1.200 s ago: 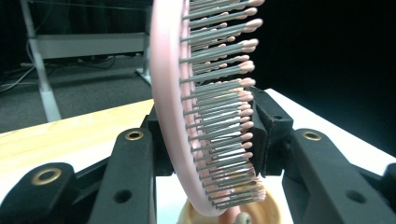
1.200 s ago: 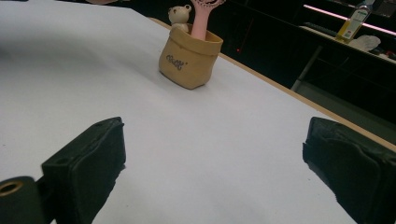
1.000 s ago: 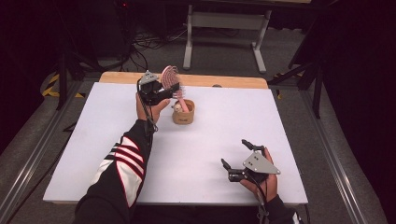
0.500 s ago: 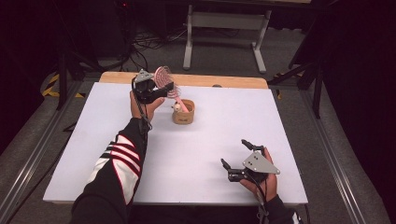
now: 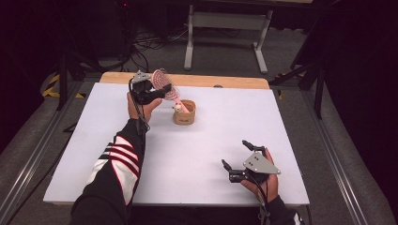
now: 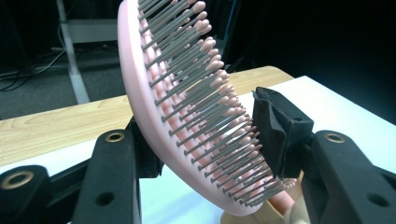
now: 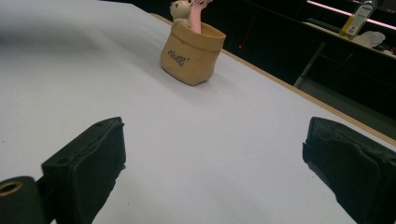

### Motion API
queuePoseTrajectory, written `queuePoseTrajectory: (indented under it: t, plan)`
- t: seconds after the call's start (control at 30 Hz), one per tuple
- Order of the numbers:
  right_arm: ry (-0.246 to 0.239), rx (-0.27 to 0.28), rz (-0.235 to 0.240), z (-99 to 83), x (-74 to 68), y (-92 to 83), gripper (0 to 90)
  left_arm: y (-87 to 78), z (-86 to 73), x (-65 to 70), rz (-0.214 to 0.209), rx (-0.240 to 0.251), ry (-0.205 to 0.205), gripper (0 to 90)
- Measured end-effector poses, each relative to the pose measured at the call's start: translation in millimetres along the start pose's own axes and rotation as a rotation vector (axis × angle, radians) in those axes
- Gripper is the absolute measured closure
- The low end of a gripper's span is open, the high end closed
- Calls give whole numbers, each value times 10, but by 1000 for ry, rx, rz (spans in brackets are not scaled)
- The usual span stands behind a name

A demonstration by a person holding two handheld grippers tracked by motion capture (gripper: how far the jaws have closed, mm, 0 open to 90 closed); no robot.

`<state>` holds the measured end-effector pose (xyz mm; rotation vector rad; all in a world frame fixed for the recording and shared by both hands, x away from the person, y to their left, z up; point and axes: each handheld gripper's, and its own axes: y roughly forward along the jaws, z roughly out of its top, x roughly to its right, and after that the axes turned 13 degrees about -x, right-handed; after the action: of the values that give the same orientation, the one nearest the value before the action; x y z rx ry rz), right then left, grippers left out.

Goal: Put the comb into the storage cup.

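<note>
Most is done: pink hairbrush (image 5: 165,86) stands handle-down in the pouch (image 5: 185,112); left claw (image 5: 158,90) has just been loosening around its head at eleven o'clock, right claw (image 5: 235,157) released.

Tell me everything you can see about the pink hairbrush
The pink hairbrush has an oval paddle head that looks like plastic, set with rows of grey bristles tipped with pink balls. It stands tilted, handle down inside the small tan pot at the far middle of the white table, head leaning toward the left gripper. The head sits between that gripper's jaws, which have just been opening: one pad meets the bristle tips, and contact at the back cannot be made out.
</note>
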<state>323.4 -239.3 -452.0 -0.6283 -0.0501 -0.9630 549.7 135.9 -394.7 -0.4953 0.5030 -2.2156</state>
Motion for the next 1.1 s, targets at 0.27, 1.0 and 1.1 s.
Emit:
queuePoseTrajectory:
  t: [0.27, 1.0, 1.1]
  plan:
    - [-5, -7, 12, -1, -8, 13, 66, -11, -24, -23, -3, 3, 15, 455]
    - [-22, -10, 14, 7, -23, 9, 66, -67, -10, -48, 21, -6, 17, 222]
    - [-23, -11, 13, 6, -22, 10, 66, -75, -14, -42, 34, -7, 31, 212]
